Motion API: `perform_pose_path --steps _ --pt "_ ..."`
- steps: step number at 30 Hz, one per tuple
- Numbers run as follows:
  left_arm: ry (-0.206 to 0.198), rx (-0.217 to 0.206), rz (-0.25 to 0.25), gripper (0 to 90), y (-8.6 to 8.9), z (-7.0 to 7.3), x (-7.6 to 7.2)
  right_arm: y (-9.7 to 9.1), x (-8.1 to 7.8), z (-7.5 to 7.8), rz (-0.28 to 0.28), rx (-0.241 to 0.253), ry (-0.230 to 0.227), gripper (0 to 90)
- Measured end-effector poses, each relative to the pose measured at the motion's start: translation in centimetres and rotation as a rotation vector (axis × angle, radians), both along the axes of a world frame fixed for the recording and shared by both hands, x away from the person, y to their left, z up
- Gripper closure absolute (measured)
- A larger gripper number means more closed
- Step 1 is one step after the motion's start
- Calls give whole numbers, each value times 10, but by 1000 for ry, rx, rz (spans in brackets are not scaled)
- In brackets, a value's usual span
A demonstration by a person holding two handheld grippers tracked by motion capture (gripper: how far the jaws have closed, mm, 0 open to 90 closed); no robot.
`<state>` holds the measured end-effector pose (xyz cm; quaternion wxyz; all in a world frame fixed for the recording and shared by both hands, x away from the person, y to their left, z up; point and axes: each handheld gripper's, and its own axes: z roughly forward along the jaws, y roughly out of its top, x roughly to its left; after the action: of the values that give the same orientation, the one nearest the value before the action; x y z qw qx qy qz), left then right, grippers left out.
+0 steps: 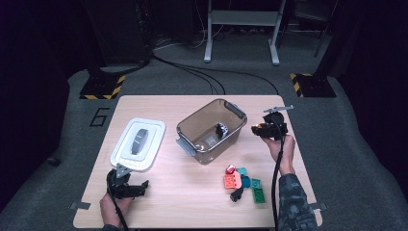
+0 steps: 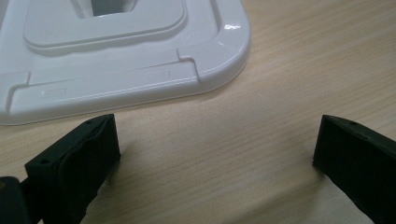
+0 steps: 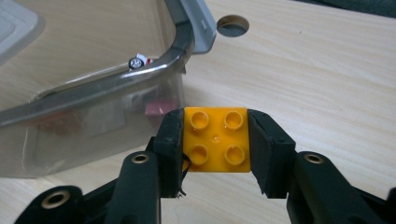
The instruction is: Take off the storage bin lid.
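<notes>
Grey carpet floor (image 1: pixel 337 144), black cables (image 1: pixel 202 72), dark surroundings.

Your table (image 1: pixel 192 202) sits in a bright pool of overhead light; the room around it falls off to near black. Glare spots the white lid (image 2: pixel 140 70) at its corner. Soft shadows trail your left tongs (image 2: pixel 215 149). High view slightly soft; close views sharp.

Glossy plastic brick (image 3: pixel 216 139); matt wood-grain table (image 3: pixel 327 70); glossy white plastic lid (image 2: pixel 116 60).

Place: lab recording bay
Evidence: hazard-striped stand bases (image 1: pixel 102 88), floor cables (image 1: pixel 202 72), grey carpet (image 1: pixel 57 159), numbered wooden table (image 1: pixel 168 192)
</notes>
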<state>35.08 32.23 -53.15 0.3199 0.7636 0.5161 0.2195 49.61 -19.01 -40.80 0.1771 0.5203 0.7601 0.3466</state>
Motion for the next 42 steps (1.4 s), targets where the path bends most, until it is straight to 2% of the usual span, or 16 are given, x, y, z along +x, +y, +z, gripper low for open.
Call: perform_pose_path --steps 1,2,9,10,11,12,18,32,42 --pt "0 0 0 1 0 0 0 -1 1 1 11 -6 -11 590" --pt "0 0 0 1 0 0 0 0 2 3 0 5 -12 591" --pt "0 0 0 1 0 0 0 -2 9 17 -1 -15 -36 590" --pt "0 0 0 1 0 0 0 -2 9 19 -12 -7 -29 590" --pt "0 0 0 1 0 0 0 -2 10 20 -9 -13 -42 590" --pt "0 0 0 1 0 0 0 -2 10 23 -22 -5 -31 590" --pt "0 0 0 1 0 0 0 -2 13 30 -24 -16 -44 590" --pt "1 -6 4 1 0 0 0 2 20 50 -28 -21 -85 590" --pt "0 -1 1 1 0 0 0 22 27 62 38 -35 -109 590"
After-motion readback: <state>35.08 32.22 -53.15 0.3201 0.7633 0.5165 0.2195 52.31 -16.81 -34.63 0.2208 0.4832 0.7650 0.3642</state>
